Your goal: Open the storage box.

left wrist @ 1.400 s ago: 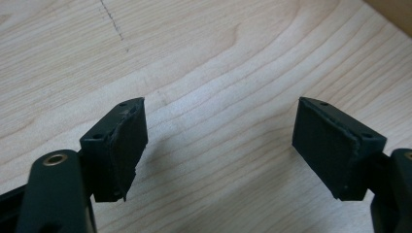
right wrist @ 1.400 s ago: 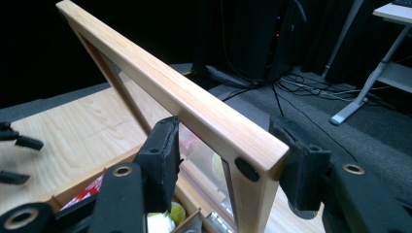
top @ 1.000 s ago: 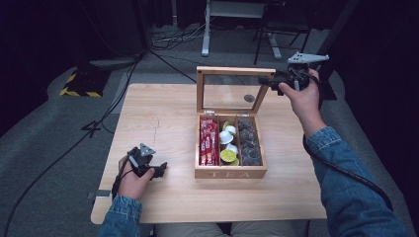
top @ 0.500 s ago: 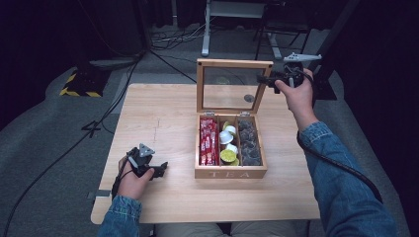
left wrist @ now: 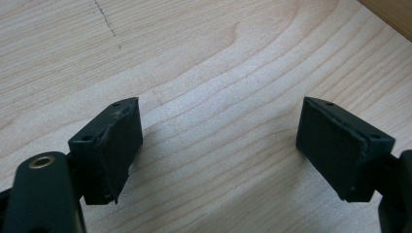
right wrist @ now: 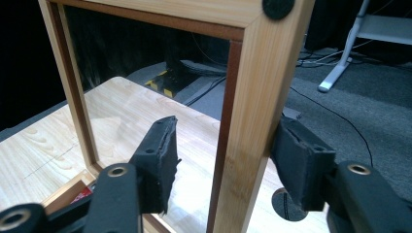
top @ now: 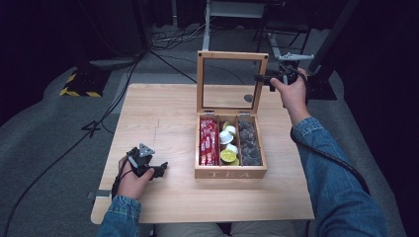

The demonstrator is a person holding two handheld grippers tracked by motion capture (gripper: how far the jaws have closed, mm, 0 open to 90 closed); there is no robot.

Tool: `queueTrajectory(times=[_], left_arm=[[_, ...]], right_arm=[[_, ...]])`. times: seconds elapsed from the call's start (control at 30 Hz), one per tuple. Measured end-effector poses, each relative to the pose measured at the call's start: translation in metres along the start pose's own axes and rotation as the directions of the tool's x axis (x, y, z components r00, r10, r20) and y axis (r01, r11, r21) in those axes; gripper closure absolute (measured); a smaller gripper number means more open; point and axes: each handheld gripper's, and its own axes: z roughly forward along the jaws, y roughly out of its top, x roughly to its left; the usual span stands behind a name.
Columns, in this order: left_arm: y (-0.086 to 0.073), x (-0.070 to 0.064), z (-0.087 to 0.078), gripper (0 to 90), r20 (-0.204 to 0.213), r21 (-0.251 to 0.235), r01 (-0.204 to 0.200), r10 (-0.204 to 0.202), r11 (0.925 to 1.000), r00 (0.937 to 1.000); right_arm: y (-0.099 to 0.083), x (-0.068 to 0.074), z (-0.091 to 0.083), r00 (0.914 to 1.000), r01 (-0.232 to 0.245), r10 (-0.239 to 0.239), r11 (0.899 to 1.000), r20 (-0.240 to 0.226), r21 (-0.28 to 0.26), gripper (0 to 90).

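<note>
A wooden box lettered TEA (top: 230,174) stands open on the table (top: 163,113), holding red packets (top: 207,140), white and green capsules (top: 228,145) and dark packets (top: 249,143). Its glass lid (top: 232,54) stands upright. My right gripper (top: 260,78) reaches in from the right, and its jaws straddle the lid's right rail. In the right gripper view that rail (right wrist: 252,97) runs up between the jaws of the right gripper (right wrist: 223,160); the right pad (right wrist: 296,165) sits against it and the left pad (right wrist: 163,155) stands a little off. My left gripper (top: 162,169) (left wrist: 218,145) rests open on bare wood left of the box.
A black round spot (top: 248,98) lies on the table behind the box. A yellow-and-black striped block (top: 79,84) and cables (top: 163,44) lie on the grey floor beyond the table. A white stand (top: 237,10) is at the back.
The lid has swung up and back to upright, and my right gripper has moved left and up with it. The left gripper has stayed in place.
</note>
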Motion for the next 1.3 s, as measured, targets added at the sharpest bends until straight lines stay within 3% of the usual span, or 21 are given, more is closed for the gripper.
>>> queueTrajectory(times=[0.27,0.57,1.03,1.3], left_arm=[[0.000,0.000,0.000,17.3,0.001,0.002,-0.003,0.003,1.0000,1.0000],[0.000,0.000,0.000,16.9,0.001,0.002,-0.004,0.004,1.0000,1.0000],[0.002,0.000,0.002,15.7,0.006,0.004,-0.010,0.010,0.9999,0.9999],[0.003,0.000,0.003,15.3,0.008,0.004,-0.011,0.011,0.9999,0.9999]], right_arm=[[-0.006,-0.002,0.011,0.9994,-0.022,0.022,1.000,0.027,0.007,32.3],[-0.004,-0.004,0.009,0.9994,-0.027,0.027,1.000,0.023,0.007,32.1],[-0.005,-0.004,-0.015,0.9995,-0.014,0.014,1.000,0.028,-0.006,29.8],[-0.004,0.008,-0.034,1.0000,-0.001,0.001,1.000,-0.007,-0.009,30.3]])
